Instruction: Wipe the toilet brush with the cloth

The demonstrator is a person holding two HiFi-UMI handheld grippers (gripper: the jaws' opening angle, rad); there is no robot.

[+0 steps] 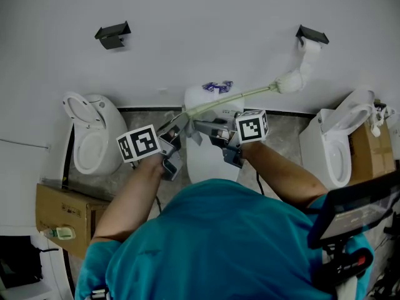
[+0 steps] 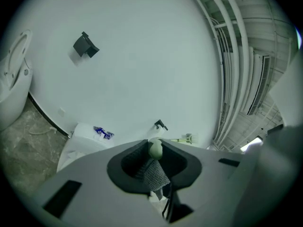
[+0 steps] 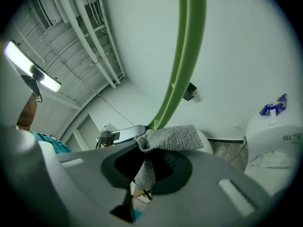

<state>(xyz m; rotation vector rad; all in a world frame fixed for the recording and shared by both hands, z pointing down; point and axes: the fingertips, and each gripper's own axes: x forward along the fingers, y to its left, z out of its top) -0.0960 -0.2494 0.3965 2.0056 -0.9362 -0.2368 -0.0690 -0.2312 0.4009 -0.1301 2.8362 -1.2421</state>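
Toilet brush [image 1: 237, 96], a long pale-green plastic handle ending in a whitish bristle head [image 1: 290, 80], is held in the air in front of the white wall. In the head view it slants from the middle of the picture out toward 2 o'clock. The head lies just below a wall-mounted paper roll holder [image 1: 311, 35].

The left gripper [image 1: 175, 130] is clamped on the rounded butt of the handle. In its own view that pale-green knob [image 2: 155, 149] sits pinched at the jaw tips.

The right gripper [image 1: 201, 129] is closed on the grey knitted cloth [image 3: 173, 137]. One fold is trapped between the jaws and a flap stands up against the green handle [image 3: 187, 46], which climbs away toward 12 o'clock in the right gripper view. The cloth meets the handle low down, just beside the left gripper's hold.

As a judgement, the set-up is done: the brush is steadied and the cloth is gripped and brought to the shaft. The wiping itself seems to be near one end of its stroke. The long run of handle toward the bristle head is bare of cloth. Whether it is already clean cannot be told, as no dirt shows. Left to do, most likely, is sliding the cloth along the shaft toward the head.
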